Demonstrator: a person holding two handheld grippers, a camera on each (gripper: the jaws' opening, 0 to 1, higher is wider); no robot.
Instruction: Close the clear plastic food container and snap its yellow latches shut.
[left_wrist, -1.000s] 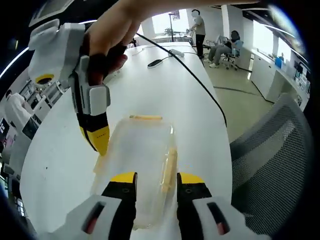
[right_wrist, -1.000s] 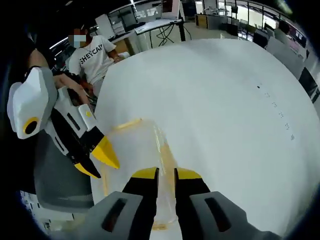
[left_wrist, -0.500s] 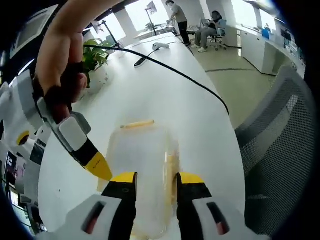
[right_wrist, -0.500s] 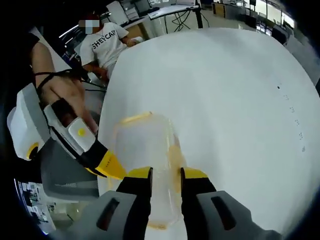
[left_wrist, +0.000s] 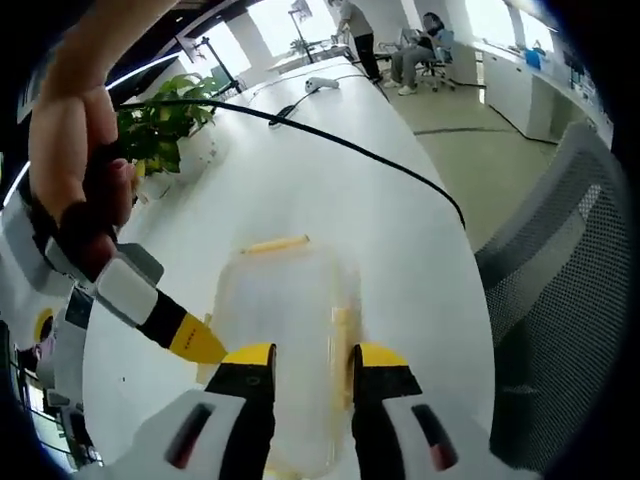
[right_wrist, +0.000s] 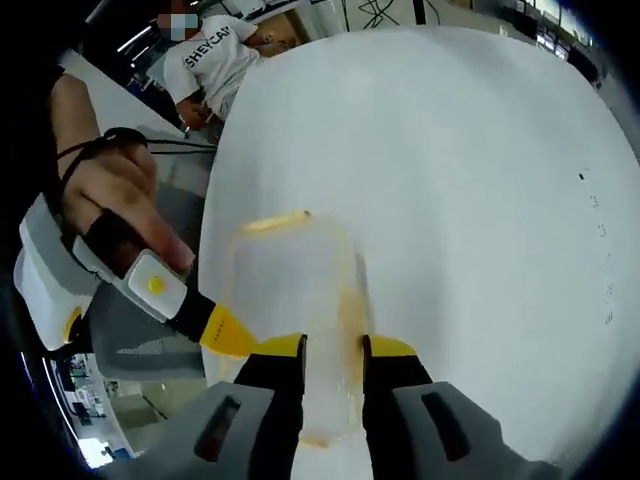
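Note:
The clear plastic container (left_wrist: 288, 300) lies on the white table (left_wrist: 330, 180) with its lid on. A yellow latch (left_wrist: 277, 244) marks its far end and another latch (left_wrist: 340, 330) runs along its right side. My left gripper (left_wrist: 313, 360) hangs over the container's near end, jaws narrowly open astride it. My right gripper (left_wrist: 188, 338), held by a hand, touches the container's left edge with its yellow tip. In the right gripper view the container (right_wrist: 295, 275) lies under my right gripper (right_wrist: 335, 348), also narrowly open, with the left gripper (right_wrist: 225, 333) at its left edge.
A black cable (left_wrist: 370, 150) crosses the table behind the container. A grey mesh chair (left_wrist: 560, 300) stands at the table's right edge, and a potted plant (left_wrist: 160, 140) at the far left. A seated person (right_wrist: 215, 65) is beyond the table's far edge.
Both cameras have drawn closer over the container. The right gripper's tip has slid lower along the container's edge. Its jaws stand a little wider than a second ago.

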